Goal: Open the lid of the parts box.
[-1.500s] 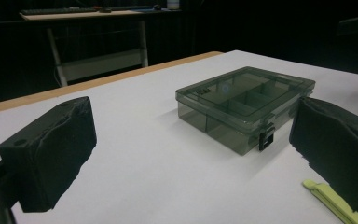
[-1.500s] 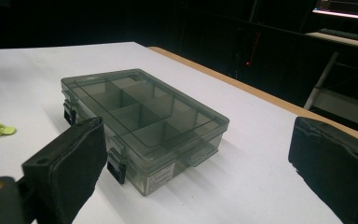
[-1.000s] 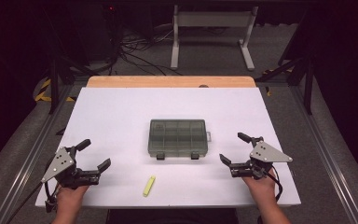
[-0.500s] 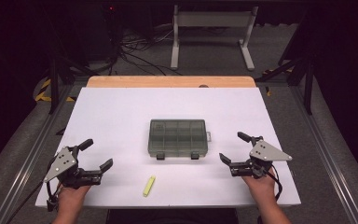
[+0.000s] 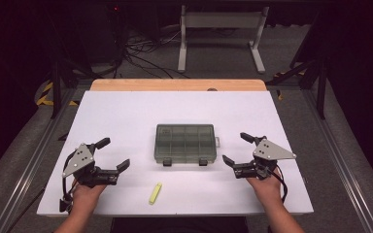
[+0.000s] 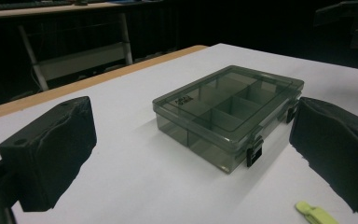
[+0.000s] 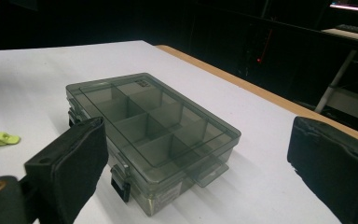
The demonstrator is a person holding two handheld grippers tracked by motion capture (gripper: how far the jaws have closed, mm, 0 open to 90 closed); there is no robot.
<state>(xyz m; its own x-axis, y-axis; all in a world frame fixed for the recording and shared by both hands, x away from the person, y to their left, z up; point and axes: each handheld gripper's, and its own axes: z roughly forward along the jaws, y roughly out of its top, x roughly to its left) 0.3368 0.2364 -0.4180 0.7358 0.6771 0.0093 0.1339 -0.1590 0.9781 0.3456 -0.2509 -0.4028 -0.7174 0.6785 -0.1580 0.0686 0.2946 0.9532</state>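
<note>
High view: both tongs, left [image 5: 112, 156] and right [image 5: 236, 149], wide open, empty; approach box [image 5: 185, 142] level, square to its latches.

So the bench [image 5: 126, 116] has a plain white top with a strip of bare wood along the far edge. Sitting flat near the middle is a smoky see-through compartment box [image 5: 186, 143], lid closed. Closer to the near edge, a bit left, lies a small yellow-green clip [image 5: 155, 192].
</note>
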